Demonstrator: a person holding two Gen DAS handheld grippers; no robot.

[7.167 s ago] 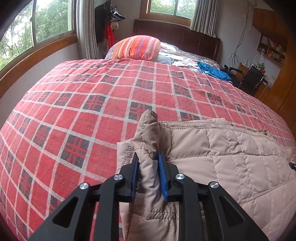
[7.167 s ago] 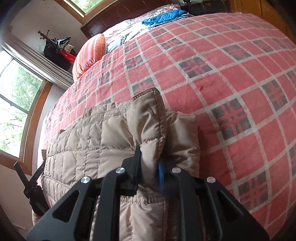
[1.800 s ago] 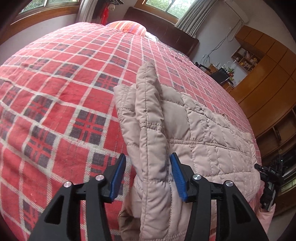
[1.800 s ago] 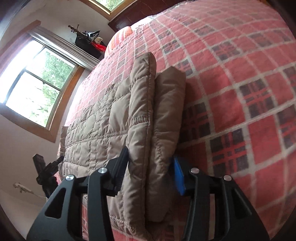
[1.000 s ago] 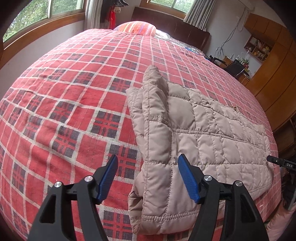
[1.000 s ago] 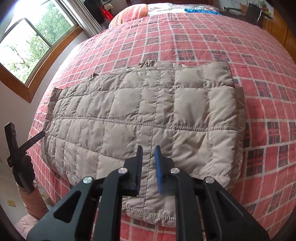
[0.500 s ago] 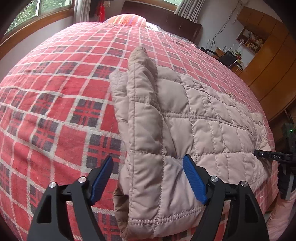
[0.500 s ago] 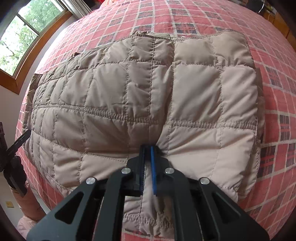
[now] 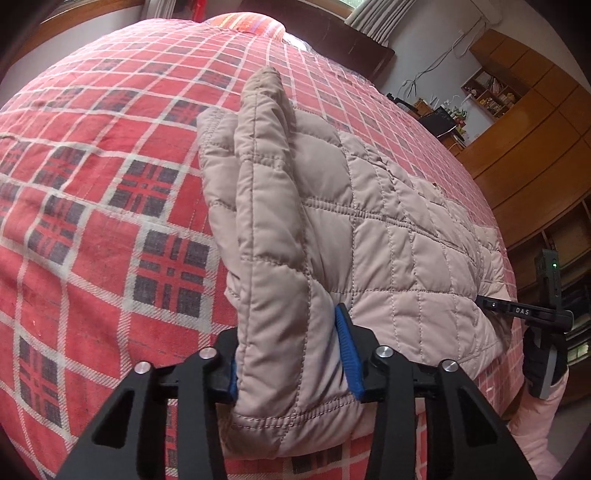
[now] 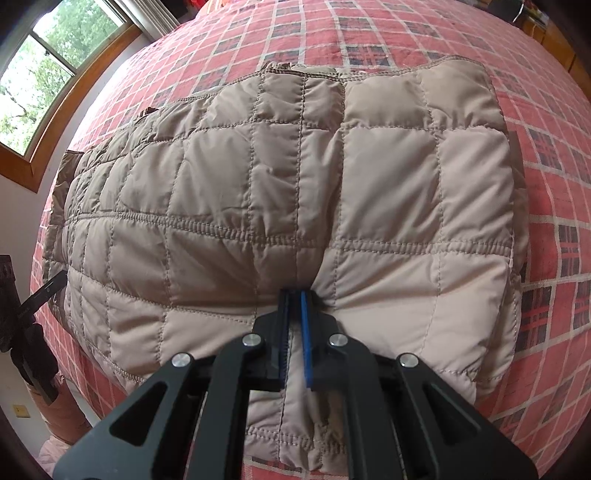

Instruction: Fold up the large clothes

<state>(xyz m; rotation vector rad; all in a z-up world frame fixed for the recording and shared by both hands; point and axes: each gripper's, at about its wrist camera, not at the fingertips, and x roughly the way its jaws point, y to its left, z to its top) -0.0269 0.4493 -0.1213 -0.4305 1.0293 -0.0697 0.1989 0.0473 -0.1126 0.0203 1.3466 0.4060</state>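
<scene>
Two grippers are on my beige quilted jacket (image 9: 369,221), which lies folded on the red plaid bedspread (image 9: 110,184) by its near edge. At the jacket's left end, my left gripper (image 9: 290,354) has its blue pads pressed against a thick fold. Further right, my right gripper (image 10: 293,332) pinches the near hem, jaws almost together.

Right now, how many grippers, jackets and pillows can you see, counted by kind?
Grippers: 2, the left gripper and the right gripper
Quilted jacket: 1
Striped pillow: 1
Total: 4
</scene>
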